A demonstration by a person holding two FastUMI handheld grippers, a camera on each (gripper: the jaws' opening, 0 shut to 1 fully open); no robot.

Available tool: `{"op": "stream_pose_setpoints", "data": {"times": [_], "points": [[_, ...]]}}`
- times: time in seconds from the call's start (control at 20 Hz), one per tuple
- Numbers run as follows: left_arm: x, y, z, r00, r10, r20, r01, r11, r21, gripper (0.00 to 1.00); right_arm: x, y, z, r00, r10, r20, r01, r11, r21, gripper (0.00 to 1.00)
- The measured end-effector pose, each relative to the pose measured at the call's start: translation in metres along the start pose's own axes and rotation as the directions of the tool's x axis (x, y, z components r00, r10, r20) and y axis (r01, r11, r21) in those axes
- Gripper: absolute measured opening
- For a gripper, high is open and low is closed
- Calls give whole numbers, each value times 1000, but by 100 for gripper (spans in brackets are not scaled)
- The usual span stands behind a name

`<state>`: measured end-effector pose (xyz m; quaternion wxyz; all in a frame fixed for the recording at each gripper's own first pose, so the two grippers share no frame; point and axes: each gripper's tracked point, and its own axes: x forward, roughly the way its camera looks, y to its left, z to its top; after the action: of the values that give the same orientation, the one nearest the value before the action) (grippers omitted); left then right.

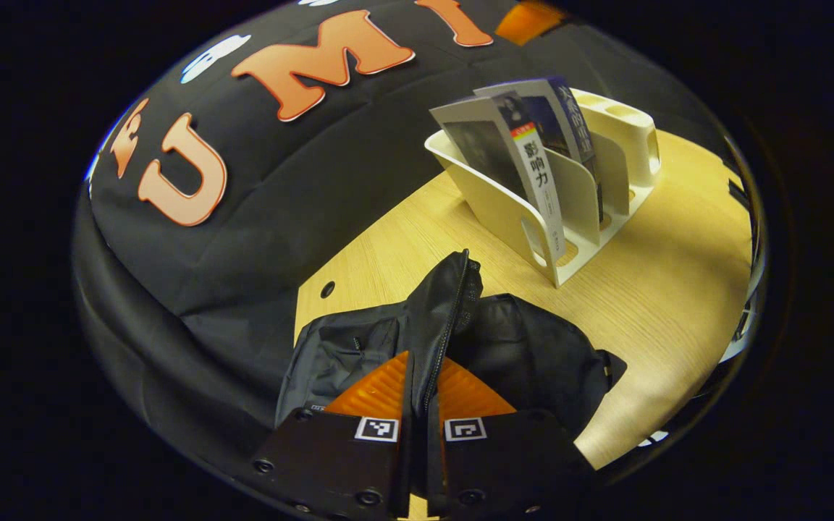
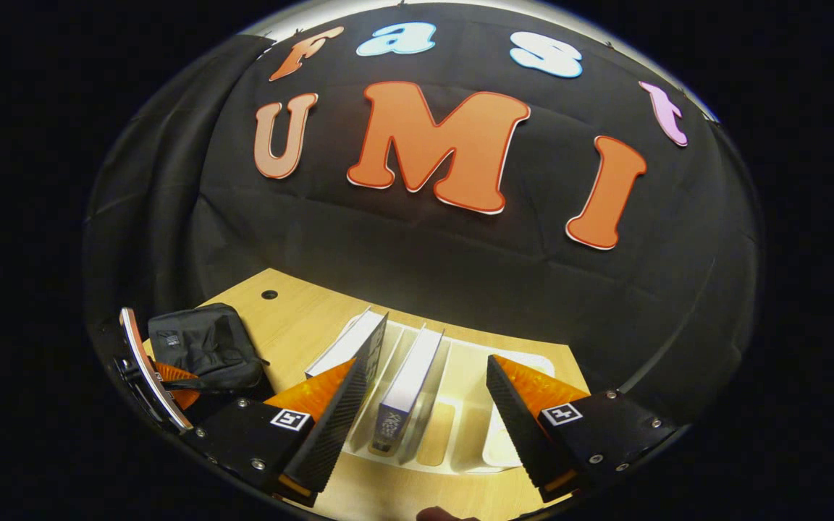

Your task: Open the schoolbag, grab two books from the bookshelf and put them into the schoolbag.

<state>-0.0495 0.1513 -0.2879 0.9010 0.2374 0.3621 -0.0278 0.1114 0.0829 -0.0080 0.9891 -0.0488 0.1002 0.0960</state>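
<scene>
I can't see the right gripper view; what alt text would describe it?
The right gripper, jaws wide open, hovers over a white bookshelf holding two upright books on a wooden table. A black schoolbag lies at left.

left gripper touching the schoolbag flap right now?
Touching. In the left gripper view the left gripper is shut on the raised zipper flap of the schoolbag, with the fabric pinched between both fingers.
</scene>
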Motion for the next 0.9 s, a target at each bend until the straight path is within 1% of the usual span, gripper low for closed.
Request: {"op": "stream_pose_setpoints", "data": {"times": [0.15,0.25,0.3,0.5,0.65,0.7,0.8,0.9], "points": [[-6,17,9,997,-75,2,75,997,-25,9,17,19,2,996,34,-78,-34,999,12,100],[-13,30,15,992,-126,5,126,991,-38,8,30,33,2,988,66,-136,-62,997,37,100],[-17,38,16,988,-152,10,152,987,-49,8,36,39,2,983,82,-164,-75,996,48,100],[-27,66,25,969,-246,-3,245,965,-90,8,58,56,-1,956,104,-276,-93,994,51,100],[-32,77,29,936,-350,-22,343,926,-160,9,73,73,-4,921,130,-368,-109,991,78,100],[-33,84,27,928,-370,-33,359,916,-178,8,78,75,-4,911,130,-390,-104,991,89,100],[-30,90,29,910,-410,-51,394,898,-195,8,90,79,-9,883,126,-452,-90,991,100,99],[-29,98,33,900,-432,-59,416,891,-181,8,98,80,-16,851,117,-512,-71,992,109,96]]}}
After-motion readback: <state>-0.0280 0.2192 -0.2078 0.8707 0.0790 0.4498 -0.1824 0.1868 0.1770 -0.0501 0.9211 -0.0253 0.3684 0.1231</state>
